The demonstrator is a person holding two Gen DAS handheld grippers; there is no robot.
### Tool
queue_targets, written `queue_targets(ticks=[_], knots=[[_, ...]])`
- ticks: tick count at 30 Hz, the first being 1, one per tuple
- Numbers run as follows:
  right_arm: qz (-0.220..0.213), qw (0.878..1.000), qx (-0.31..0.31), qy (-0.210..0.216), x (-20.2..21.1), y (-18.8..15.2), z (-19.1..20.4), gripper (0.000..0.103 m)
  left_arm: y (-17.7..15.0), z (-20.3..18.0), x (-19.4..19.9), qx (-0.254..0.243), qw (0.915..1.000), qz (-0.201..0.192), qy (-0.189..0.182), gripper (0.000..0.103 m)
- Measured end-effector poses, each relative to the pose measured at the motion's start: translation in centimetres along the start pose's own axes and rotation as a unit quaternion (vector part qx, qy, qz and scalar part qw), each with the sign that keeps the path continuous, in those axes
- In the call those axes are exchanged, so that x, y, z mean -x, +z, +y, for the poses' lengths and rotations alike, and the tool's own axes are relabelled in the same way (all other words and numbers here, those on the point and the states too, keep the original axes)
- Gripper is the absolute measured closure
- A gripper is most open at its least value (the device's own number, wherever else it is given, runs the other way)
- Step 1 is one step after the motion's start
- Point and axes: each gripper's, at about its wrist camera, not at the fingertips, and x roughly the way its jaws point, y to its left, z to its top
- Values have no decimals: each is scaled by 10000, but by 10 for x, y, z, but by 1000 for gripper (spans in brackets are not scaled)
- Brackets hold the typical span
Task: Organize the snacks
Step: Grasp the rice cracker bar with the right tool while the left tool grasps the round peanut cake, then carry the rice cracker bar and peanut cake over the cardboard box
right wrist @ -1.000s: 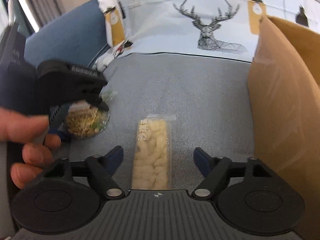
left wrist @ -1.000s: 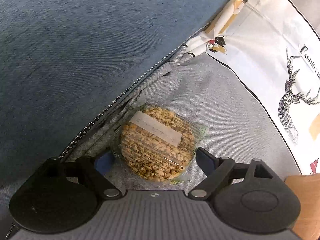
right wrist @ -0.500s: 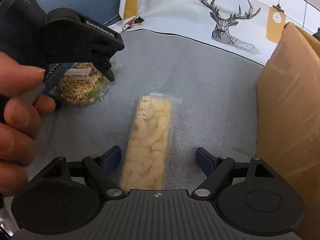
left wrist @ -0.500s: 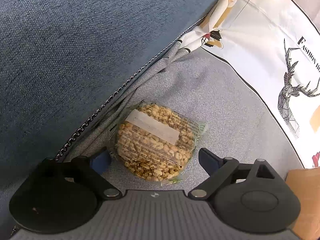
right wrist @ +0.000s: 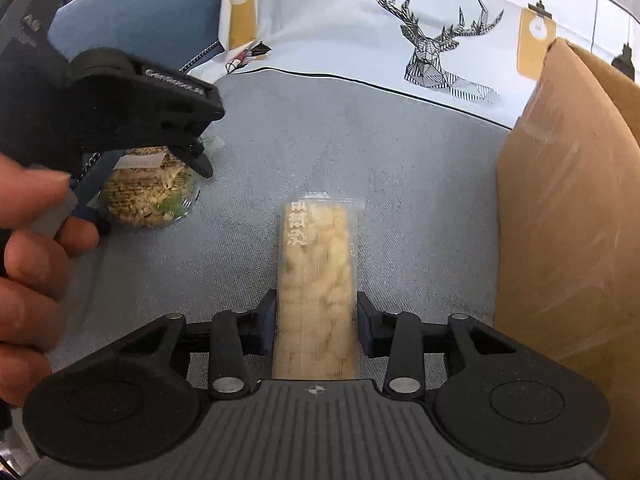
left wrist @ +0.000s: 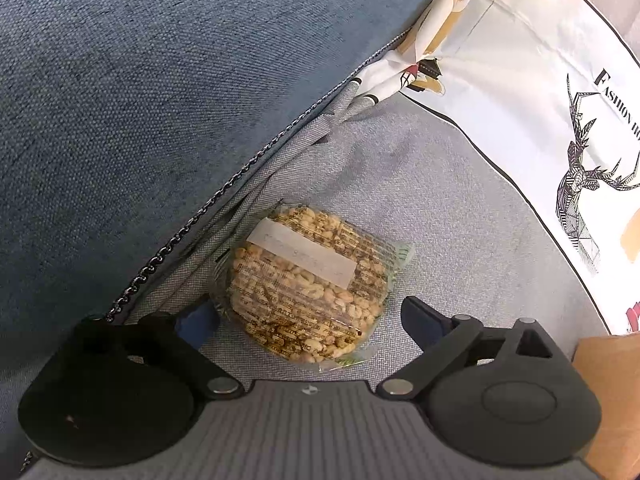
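Right gripper point(right wrist: 316, 326): we see both fingers closed in against the long sides of the long snack bar point(right wrist: 318, 276), pads touching the wrapper at its near end, so it has hold of it. The bar's long axis runs straight out along the fingers, printed end pointing away, lying flat on the grey cushion point(right wrist: 400, 152).

Left gripper point(left wrist: 308, 314): fingers spread wide, gripping nothing. The round puffed-grain cake point(left wrist: 310, 286) sits between them, close to the left finger, clear of the right one. Its white label strip runs diagonally, from far-left to near-right. It lies flat on the cushion.

In the right view we see the left hand point(right wrist: 28, 264) left of the fingers, wrapped round the left gripper's handle, the tool angled down over the cake.

Beyond the left fingers: the blue backrest point(left wrist: 160, 80) with a zipper chain point(left wrist: 240, 168) crowds the cake's left side. Right of the right fingers stands a cardboard box point(right wrist: 568, 216), near the bar but apart. Farthest out lies a white deer-print cloth point(right wrist: 440, 40).
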Motion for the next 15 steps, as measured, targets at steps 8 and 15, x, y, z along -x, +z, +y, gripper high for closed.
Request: queue_targets(ticks=[8,15], knots=[[-3,10000,9,21,-2,-2,1,57,-1,-1,-1,0,10000,-9,10,4],[-52,10000,3,62,-1,-4,1,65,-1,-3,1,-32,9999,-76,114,15]])
